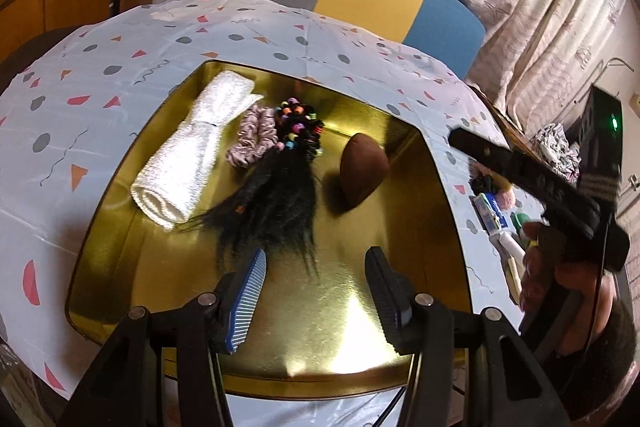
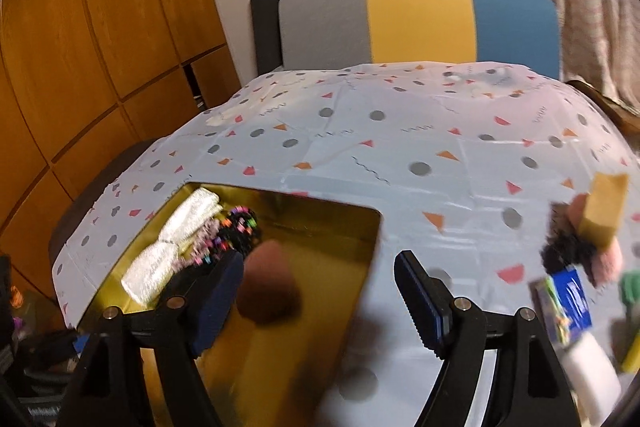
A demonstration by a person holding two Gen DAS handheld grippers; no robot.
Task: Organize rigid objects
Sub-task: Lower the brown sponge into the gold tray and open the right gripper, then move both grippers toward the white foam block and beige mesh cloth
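A gold tray [image 1: 420, 227] lies on the patterned tablecloth. In it are a rolled white towel [image 1: 188, 155], a pink scrunchie [image 1: 252, 139], beaded hair ties [image 1: 300, 127], a black hair piece [image 1: 276, 203] and a brown egg-shaped sponge [image 1: 364, 175]. My left gripper [image 1: 318, 291] hangs open over the tray's near part with nothing between its fingers. In the blurred right wrist view, my right gripper [image 2: 318, 299] stands open over the tray's right edge [image 2: 376, 251]. The brown sponge [image 2: 268, 283] lies just beside its left finger, untouched. In the left wrist view one right finger [image 1: 532, 179] shows at the right, with a hand [image 1: 552, 279] under it.
On the cloth right of the tray lies a cluster of small items: a yellow block [image 2: 604, 211], a black scrunchie [image 2: 568, 255], a blue box [image 2: 568, 303] and a white piece [image 2: 592, 367]. A grey, yellow and blue chair back [image 2: 416, 19] stands behind the table. Curtains hang at the right.
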